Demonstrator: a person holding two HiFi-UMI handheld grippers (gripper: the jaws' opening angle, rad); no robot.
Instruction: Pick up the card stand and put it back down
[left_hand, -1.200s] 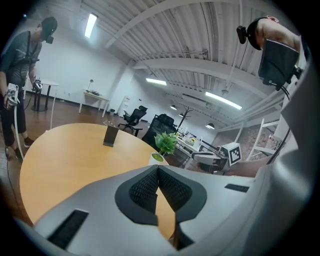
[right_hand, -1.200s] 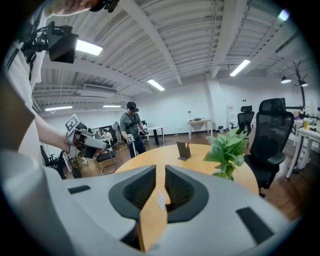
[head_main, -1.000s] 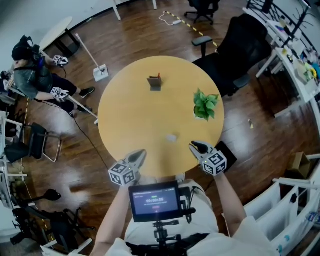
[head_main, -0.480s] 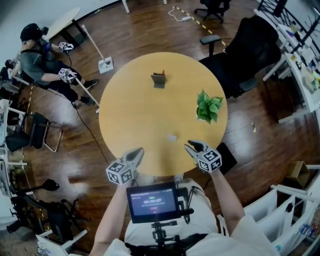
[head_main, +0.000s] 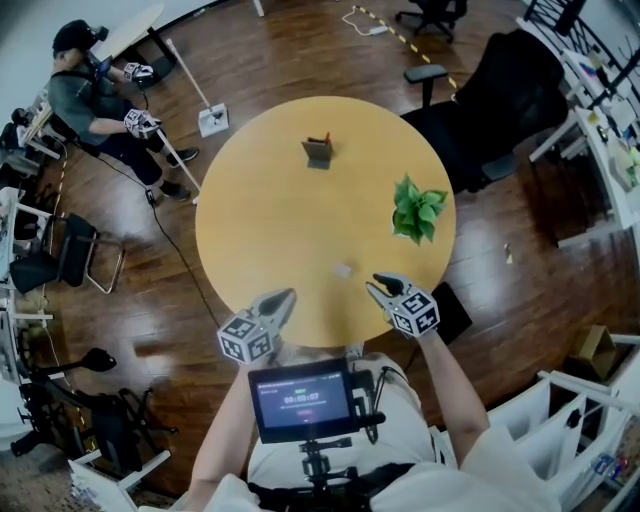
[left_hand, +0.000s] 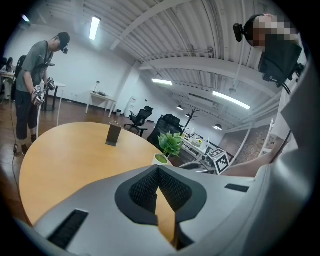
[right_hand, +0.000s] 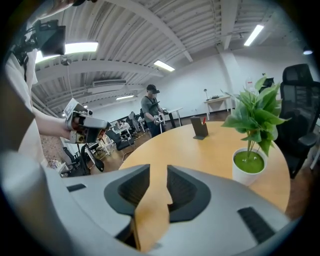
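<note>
Card stand (head_main: 318, 152): upright on the far side of the round table (head_main: 250, 240), well apart from both grippers.
Right gripper (head_main: 375, 285): at the near edge, jaws just been opening, nothing between them.
Left gripper (head_main: 284, 297): near edge too, jaws together, empty.

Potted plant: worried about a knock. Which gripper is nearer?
Right. The right gripper, jaws just opened with nothing between them, is over the table, just short of the potted plant; the left gripper is farther off, to the plant's left.
</note>
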